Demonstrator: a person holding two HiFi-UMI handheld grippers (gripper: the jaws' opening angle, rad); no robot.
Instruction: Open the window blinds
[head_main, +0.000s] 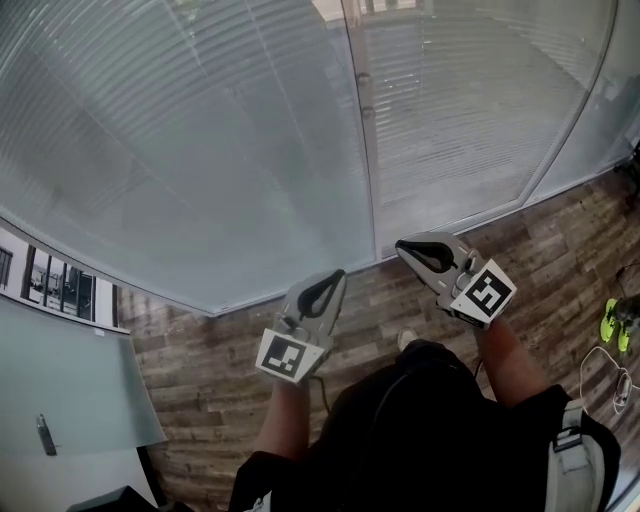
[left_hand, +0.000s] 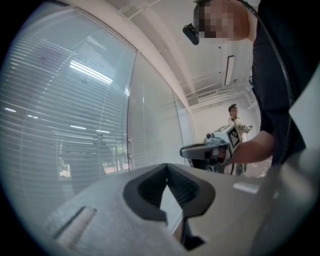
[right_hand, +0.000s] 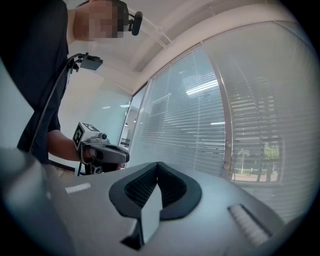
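Grey blinds (head_main: 180, 150), cut off above, look hazy behind reflective glass (head_main: 450, 120).

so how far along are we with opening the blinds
Nothing looks done: the blinds hang fully down. In hand: the left gripper and right gripper are both shut and empty, held short of them. Left: reaching whatever works the blinds, perhaps the small knobs on the frame, and opening them.
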